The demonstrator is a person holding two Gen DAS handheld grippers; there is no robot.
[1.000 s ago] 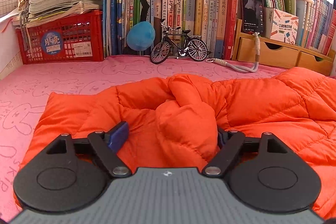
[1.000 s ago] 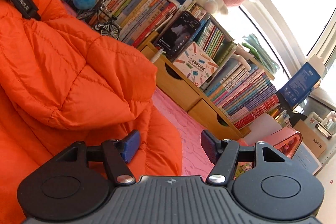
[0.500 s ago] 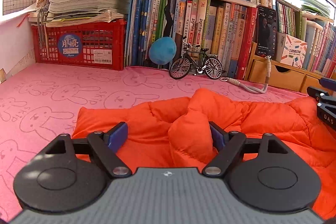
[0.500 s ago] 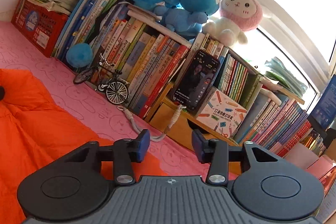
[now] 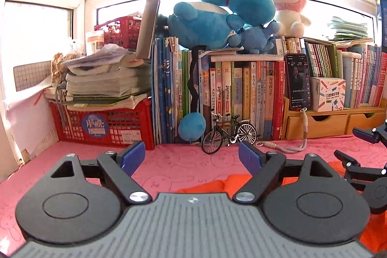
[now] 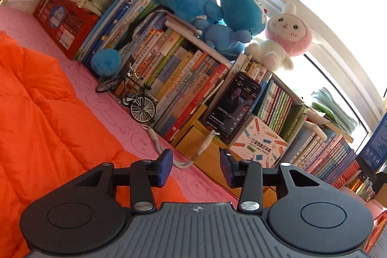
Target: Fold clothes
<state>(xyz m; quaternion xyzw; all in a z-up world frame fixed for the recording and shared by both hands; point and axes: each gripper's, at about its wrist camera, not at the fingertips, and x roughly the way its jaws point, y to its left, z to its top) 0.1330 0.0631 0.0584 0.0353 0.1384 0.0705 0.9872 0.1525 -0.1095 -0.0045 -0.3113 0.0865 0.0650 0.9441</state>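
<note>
An orange puffer jacket [image 6: 41, 117] lies on the pink rabbit-print cloth [image 6: 116, 122], filling the left of the right wrist view. In the left wrist view only a strip of the jacket [image 5: 212, 185] shows, low behind the gripper body. My left gripper [image 5: 192, 156] is open and empty, raised above the jacket and facing the bookshelf. My right gripper [image 6: 196, 167] is open and empty, above the jacket's right edge; it also shows at the right edge of the left wrist view [image 5: 362, 151].
A row of books [image 5: 241, 98] lines the back, with a red crate [image 5: 104, 125] of papers at left, a model bicycle [image 5: 228, 134], a phone [image 5: 298, 81] with a cord, wooden drawers [image 5: 319, 123] and plush toys [image 5: 225, 13] on top.
Both grippers have lifted and tilted up away from the jacket. The left gripper's jaws, which had a fold of jacket between them, now hold nothing. The right gripper has moved right, off the jacket.
</note>
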